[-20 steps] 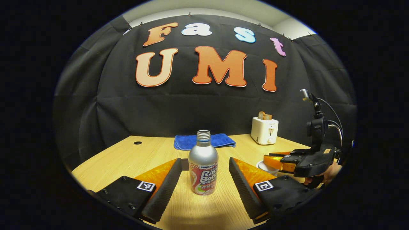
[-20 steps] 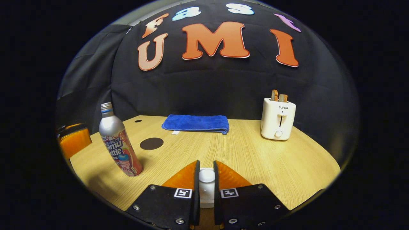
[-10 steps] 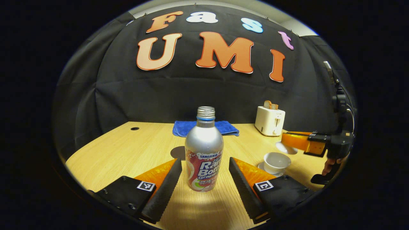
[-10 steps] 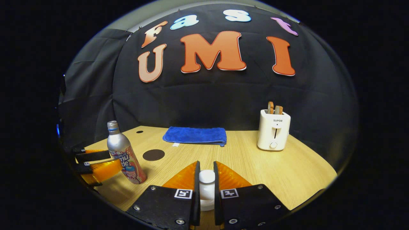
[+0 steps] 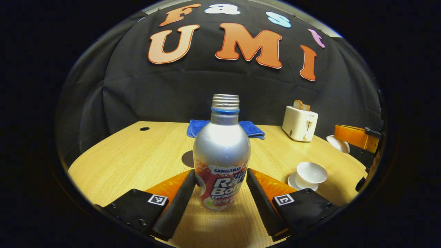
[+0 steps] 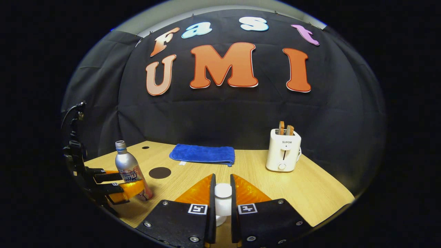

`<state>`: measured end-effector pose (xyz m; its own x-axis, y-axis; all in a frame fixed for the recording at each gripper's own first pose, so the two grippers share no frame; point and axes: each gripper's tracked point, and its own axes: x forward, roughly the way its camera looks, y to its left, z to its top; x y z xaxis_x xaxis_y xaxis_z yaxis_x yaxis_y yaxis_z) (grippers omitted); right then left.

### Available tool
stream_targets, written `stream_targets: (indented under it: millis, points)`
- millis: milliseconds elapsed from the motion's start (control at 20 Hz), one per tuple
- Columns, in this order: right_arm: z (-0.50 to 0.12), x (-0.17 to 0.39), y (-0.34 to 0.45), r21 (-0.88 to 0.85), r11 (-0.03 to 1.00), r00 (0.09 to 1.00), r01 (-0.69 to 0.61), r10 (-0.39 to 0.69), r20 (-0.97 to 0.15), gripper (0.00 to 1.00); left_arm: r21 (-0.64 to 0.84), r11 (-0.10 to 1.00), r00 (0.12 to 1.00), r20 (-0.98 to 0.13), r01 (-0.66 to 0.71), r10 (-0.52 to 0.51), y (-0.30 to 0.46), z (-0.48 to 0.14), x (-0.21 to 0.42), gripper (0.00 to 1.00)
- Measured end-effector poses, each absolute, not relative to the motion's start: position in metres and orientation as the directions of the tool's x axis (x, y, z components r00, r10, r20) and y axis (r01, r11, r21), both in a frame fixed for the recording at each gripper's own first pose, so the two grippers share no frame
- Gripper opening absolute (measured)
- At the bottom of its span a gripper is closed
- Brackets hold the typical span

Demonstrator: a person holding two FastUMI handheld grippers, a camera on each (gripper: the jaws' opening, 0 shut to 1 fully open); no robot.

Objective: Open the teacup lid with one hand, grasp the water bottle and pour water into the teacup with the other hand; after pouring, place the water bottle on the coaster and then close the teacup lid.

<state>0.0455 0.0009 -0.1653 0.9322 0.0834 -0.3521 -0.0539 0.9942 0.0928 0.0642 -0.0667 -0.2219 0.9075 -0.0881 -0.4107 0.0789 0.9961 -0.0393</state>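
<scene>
Currently: right tongs [image 6: 222, 199] grip teacup lid [image 6: 223, 190]; left tongs [image 5: 220, 193] open, straddling water bottle [image 5: 221, 151]; closing comes next.

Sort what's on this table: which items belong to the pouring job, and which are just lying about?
Job items:
- water bottle, standing between the open left tongs
- teacup, uncovered, on its saucer
- teacup lid, held in the right tongs
- coaster, bare

Lying about:
- blue cloth
- toaster holding toast
</scene>
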Motion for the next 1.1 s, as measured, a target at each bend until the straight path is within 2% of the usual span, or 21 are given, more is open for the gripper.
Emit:
stream_targets:
  millis: [50,150,350,550,750,800,850,1100]
  points:
    - [-0.164,0.045,-0.002,0.093,0.994,0.933,-0.050,0.079,-0.352,0.17,-0.035,0.996,0.911,-0.403,0.081,-0.088,-0.068,-0.223,0.069,0.88]
    - [-0.163,0.044,-0.008,0.094,0.995,0.934,-0.038,0.069,-0.350,0.17,-0.014,0.996,0.906,-0.414,0.093,-0.091,-0.071,-0.221,0.071,0.86]
    - [-0.154,0.040,-0.015,0.090,0.995,0.940,-0.036,0.064,-0.335,0.17,0.053,0.989,0.901,-0.422,0.139,-0.104,-0.075,-0.217,0.077,0.84]
    - [-0.147,0.035,-0.025,0.076,0.997,0.945,-0.031,0.054,-0.323,0.18,0.221,0.958,0.901,-0.429,0.182,-0.073,-0.071,-0.214,0.084,0.86]
    - [-0.142,0.029,-0.037,0.070,0.997,0.950,-0.017,0.038,-0.310,0.17,0.404,0.885,0.908,-0.416,0.230,-0.046,-0.067,-0.205,0.087,0.86]
    - [-0.141,0.027,-0.039,0.071,0.997,0.951,-0.016,0.037,-0.305,0.13,0.442,0.863,0.908,-0.415,0.246,-0.046,-0.071,-0.205,0.090,0.85]
    - [-0.139,0.025,-0.041,0.073,0.997,0.953,-0.014,0.036,-0.302,0.17,0.475,0.840,0.908,-0.416,0.262,-0.048,-0.076,-0.206,0.093,0.85]
    - [-0.138,0.020,-0.051,0.085,0.996,0.956,-0.002,0.027,-0.293,0.18,0.634,0.700,0.911,-0.410,0.328,-0.056,-0.090,-0.203,0.092,0.85]
